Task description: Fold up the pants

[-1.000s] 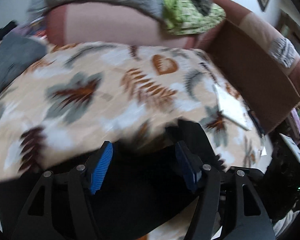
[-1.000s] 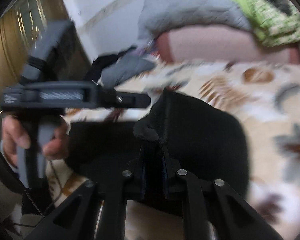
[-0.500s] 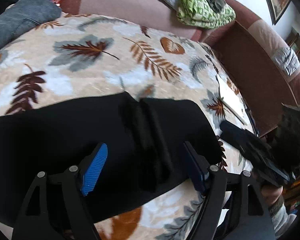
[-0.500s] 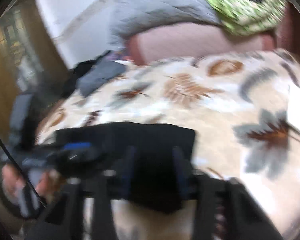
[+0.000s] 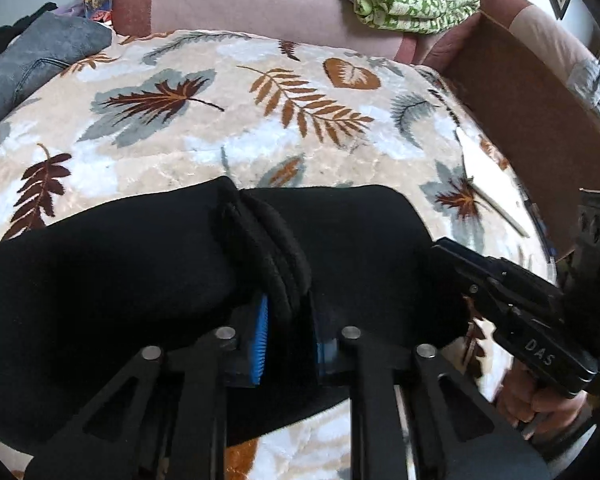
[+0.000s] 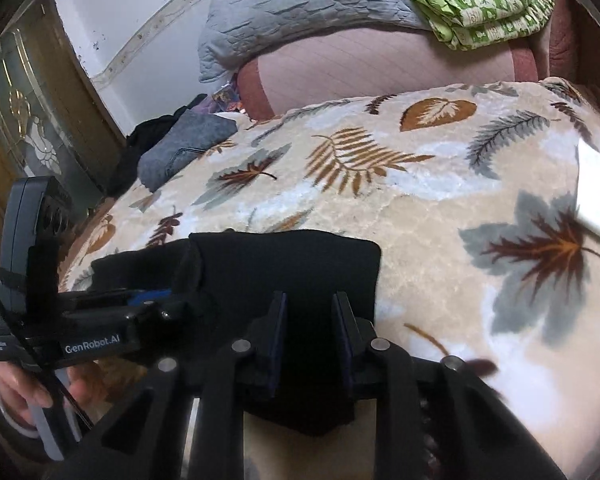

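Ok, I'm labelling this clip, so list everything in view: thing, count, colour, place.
pants: one, black, near edge of blanket, a ridge pinched between the left gripper's pads
blanket: one, cream with leaf print, covering the bed
folded clothes: grey on black, far left corner
quilt: one, grey, on the headboard
green cloth: one, green patterned, on the headboard
headboard: one, pink, behind the bed
left gripper: black, blue pads, closing on pants
right gripper: black, over the pants' edge, jaws parted
hands: two, holding the gripper handles
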{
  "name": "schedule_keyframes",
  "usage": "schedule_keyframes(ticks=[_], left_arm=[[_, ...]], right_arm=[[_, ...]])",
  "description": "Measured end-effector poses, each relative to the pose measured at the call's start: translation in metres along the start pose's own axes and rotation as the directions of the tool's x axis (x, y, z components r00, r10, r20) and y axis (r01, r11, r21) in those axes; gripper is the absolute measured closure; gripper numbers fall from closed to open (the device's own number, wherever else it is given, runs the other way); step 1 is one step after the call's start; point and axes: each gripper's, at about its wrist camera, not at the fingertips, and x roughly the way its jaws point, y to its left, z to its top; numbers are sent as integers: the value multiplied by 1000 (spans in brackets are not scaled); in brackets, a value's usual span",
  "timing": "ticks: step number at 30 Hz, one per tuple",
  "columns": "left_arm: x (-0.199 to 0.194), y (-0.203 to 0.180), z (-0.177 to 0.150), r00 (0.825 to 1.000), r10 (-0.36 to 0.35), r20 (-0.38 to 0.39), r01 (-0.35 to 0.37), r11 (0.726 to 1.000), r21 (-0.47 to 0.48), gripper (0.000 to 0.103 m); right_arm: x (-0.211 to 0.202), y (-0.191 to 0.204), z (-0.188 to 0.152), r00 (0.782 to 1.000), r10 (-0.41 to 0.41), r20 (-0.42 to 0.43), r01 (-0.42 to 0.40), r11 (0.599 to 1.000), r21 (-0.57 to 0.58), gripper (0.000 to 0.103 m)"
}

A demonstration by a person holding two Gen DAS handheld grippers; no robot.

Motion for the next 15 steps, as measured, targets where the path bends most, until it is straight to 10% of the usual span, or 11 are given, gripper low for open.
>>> schedule_keyframes(ticks=[15], left_arm=[[-5,15,-16,1000,17,16,-16,999,-48,90]], right_arm=[[23,16,-6,998,15,-54,-17,999,-28,79]])
